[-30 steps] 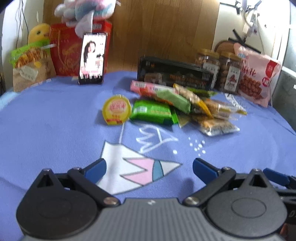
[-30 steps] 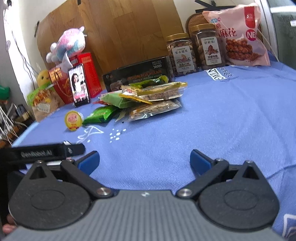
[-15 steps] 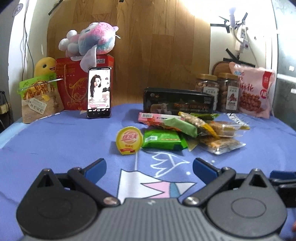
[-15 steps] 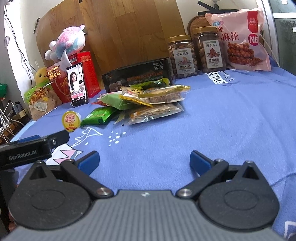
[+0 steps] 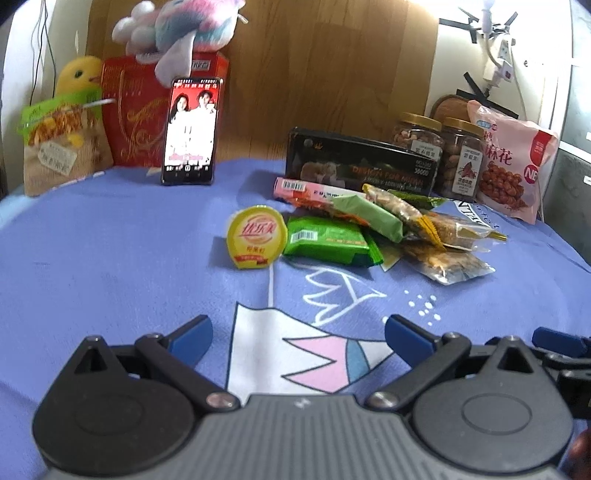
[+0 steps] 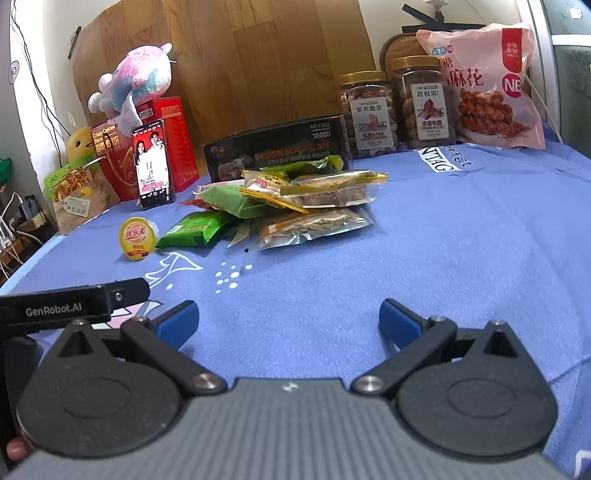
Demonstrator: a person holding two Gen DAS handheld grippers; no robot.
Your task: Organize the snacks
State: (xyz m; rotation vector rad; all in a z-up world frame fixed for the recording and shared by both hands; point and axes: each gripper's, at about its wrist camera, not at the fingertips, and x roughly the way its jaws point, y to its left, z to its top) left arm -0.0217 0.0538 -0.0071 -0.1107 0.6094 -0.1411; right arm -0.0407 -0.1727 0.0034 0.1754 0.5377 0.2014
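Left wrist view: the left gripper is held spread wide over the blue cloth, nothing between the blue pads. The right gripper is likewise wide apart and empty (its blue tip is seen at the right edge of the left view). Well ahead lies the snack pile: a green packet with a round yellow cup touching its left side, clear-wrapped bars stacked to the right. Nothing is interposed between grippers and pile. Behind the pile a black box is stood; further right, two jars and a pink bag. A phone is propped against a red box. The plush toy is cropped by the top edge; lower layers of the pile are hidden.
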